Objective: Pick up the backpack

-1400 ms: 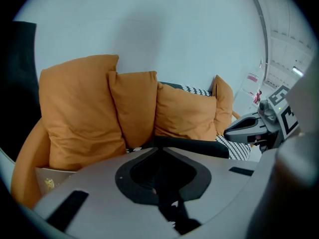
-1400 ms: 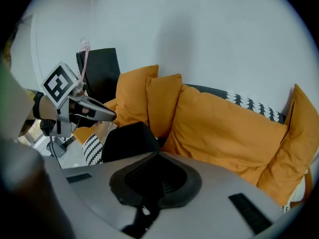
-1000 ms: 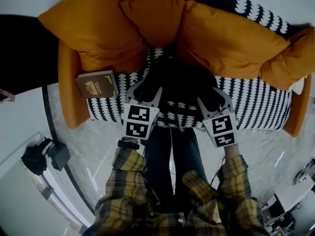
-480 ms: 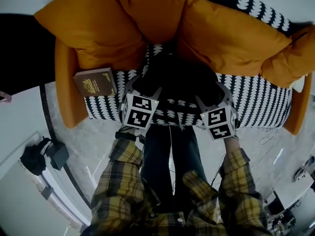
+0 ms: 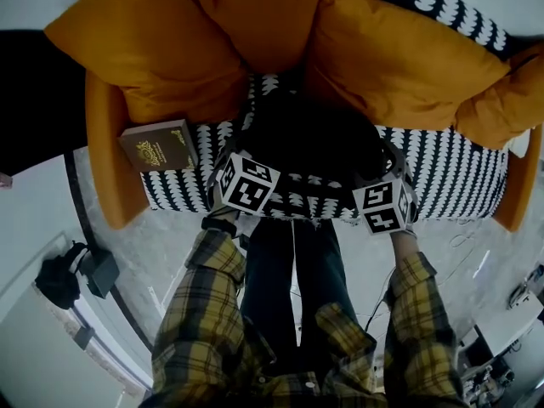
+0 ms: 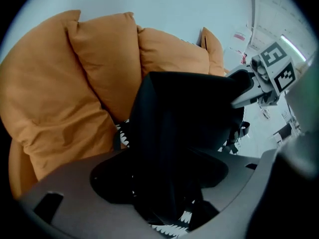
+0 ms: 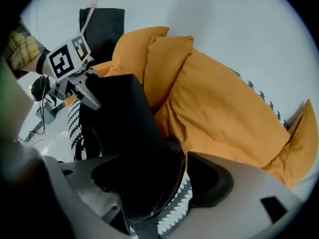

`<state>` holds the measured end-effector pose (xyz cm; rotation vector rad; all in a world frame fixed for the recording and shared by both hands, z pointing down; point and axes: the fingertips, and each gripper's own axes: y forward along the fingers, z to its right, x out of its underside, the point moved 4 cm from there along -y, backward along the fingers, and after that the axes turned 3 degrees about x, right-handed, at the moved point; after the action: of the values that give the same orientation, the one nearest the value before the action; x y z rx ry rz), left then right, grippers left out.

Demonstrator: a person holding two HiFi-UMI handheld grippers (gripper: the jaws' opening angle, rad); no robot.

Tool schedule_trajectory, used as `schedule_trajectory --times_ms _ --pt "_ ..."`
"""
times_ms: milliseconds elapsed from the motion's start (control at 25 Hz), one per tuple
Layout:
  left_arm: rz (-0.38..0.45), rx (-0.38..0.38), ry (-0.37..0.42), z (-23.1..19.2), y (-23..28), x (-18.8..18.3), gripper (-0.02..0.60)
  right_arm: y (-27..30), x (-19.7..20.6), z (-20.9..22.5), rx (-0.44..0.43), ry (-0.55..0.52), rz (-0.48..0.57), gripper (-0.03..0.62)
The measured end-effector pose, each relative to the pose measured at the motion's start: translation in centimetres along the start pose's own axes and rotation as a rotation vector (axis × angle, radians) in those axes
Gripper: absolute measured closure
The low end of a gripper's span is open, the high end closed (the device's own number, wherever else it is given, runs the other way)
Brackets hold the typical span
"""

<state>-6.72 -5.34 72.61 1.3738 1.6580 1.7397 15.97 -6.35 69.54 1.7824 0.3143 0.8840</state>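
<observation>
A black backpack [image 5: 310, 138] stands on the sofa's black-and-white patterned seat [image 5: 450, 181], leaning against orange cushions [image 5: 399, 58]. My left gripper [image 5: 240, 149] is at its left side and my right gripper [image 5: 380, 167] at its right side, both pointing steeply down. In the left gripper view the backpack's edge [image 6: 184, 113] rises between the wide jaws of the left gripper [image 6: 164, 183], with seat pattern showing beside it. In the right gripper view the backpack [image 7: 124, 128] fills most of the gap of the right gripper [image 7: 149, 183]. Both jaws have just been opening; neither presses the fabric.
A brown book [image 5: 157, 145] lies on the seat's left end beside the orange armrest [image 5: 106, 160]. The person's legs [image 5: 293, 270] stand against the sofa front. A black bag [image 5: 59, 274] lies on the floor at the lower left, cables [image 5: 463, 245] at the right.
Both grippers have sunk toward the seat along the backpack's sides. The left marker cube has rolled. The backpack and book have stayed put.
</observation>
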Motion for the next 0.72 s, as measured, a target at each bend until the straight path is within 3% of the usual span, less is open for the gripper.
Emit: schedule_trajectory --times_ms 160,480,600,720 --pt "-0.056 -0.012 0.088 -0.2 1.6 0.5 0.268 1.4 1.7 0.2 -0.006 0.045 -0.057 0.269" --pt "-0.065 -0.034 0.115 -1.1 2.8 0.4 0.281 3.7 3.2 0.5 -0.043 0.279 -0.096 0.270" --pt "-0.067 -0.025 0.103 -0.9 3.1 0.5 0.314 4.0 3.2 0.4 -0.046 0.303 -0.104 0.275" --pt "-0.067 -0.012 0.095 -0.3 3.3 0.7 0.375 4.1 3.1 0.1 -0.057 0.300 -0.093 0.328"
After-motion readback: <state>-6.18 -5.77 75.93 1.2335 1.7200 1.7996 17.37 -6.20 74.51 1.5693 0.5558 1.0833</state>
